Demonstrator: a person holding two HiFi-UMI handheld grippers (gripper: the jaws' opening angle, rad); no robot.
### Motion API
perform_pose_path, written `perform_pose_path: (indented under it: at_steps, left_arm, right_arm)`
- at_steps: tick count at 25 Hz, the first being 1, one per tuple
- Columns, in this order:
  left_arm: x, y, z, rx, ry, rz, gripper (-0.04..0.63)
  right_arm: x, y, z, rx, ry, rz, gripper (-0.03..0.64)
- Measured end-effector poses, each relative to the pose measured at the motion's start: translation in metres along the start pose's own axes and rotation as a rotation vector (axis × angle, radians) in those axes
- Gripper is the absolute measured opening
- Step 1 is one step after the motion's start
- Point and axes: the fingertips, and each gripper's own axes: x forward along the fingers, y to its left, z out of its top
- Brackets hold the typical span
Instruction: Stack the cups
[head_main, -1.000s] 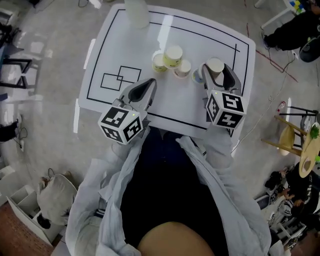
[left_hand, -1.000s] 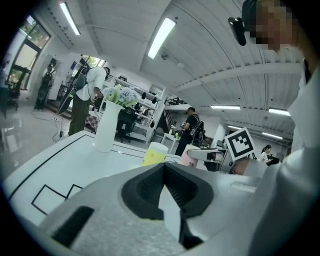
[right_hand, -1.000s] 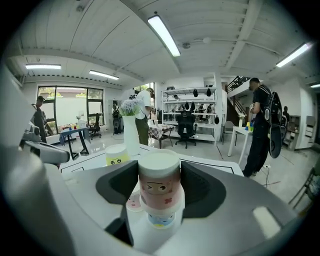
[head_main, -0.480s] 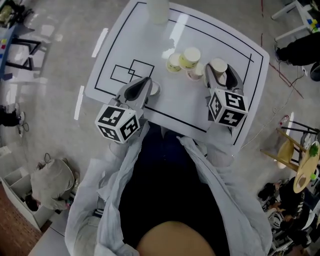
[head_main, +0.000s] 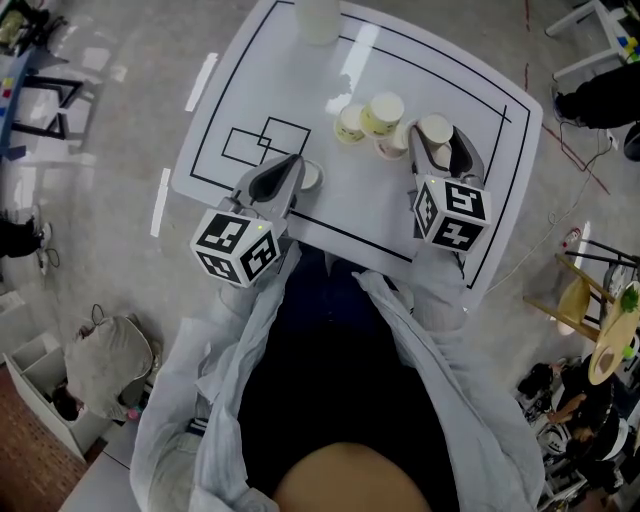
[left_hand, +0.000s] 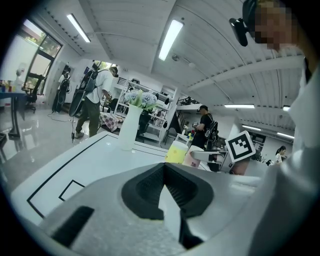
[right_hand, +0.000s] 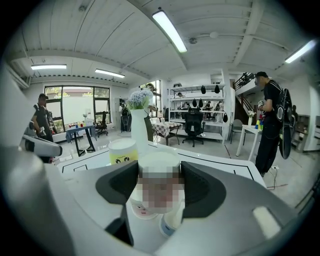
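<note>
My right gripper (head_main: 437, 142) is shut on an upright white paper cup (head_main: 435, 130) at the table's right side; in the right gripper view the cup (right_hand: 158, 161) fills the space between the dark pads (right_hand: 200, 187). Just below it show a pink-printed cup (right_hand: 143, 211) and a blue-printed cup (right_hand: 169, 224). To its left stand a tall yellow cup (head_main: 383, 113), a small yellow cup (head_main: 348, 124) and a pink cup (head_main: 392, 144). My left gripper (head_main: 288, 166) hovers near the table's front edge, jaws together, holding nothing. A pale round shape (head_main: 311, 176) beside it is unclear.
A white vase (head_main: 318, 20) stands at the far edge of the white table (head_main: 250, 80), which has black outlines and two overlapping squares (head_main: 265, 142). A bag (head_main: 110, 360) lies on the floor at the left; chairs and people are around the room.
The right gripper has carried its cup leftward, closer to the cluster of cups. The left gripper has shifted slightly left toward the squares. Little differs over the last half second.
</note>
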Motion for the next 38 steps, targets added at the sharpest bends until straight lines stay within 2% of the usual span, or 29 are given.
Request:
perform_pose_path:
  at_steps: [6,11,15,19,27,38]
  left_arm:
    - [0.000,-0.001,-0.002,-0.003,0.004,-0.005,0.000]
    - [-0.003,0.000,0.000,-0.001,0.001,-0.013,0.000]
    - [-0.008,0.001,0.002,0.007,-0.002,-0.025,0.000]
    - [-0.012,0.005,0.003,0.015,-0.003,-0.040,0.000]
    - [-0.019,0.016,0.009,0.034,-0.002,-0.105,0.000]
    - [-0.033,0.045,0.008,0.085,0.043,-0.232,0.000]
  right_arm:
    - [-0.003,0.003,-0.005,-0.032,0.017,0.010,0.276]
    - [-0.010,0.007,-0.001,-0.036,0.007,0.010,0.306]
    - [-0.022,0.014,0.004,-0.016,-0.015,0.021,0.399]
    - [-0.037,0.024,0.011,0.017,-0.063,0.041,0.453]
    - [-0.050,0.035,0.013,0.034,-0.074,-0.023,0.454]
    - [-0.065,0.084,0.001,0.104,-0.103,-0.114,0.454]
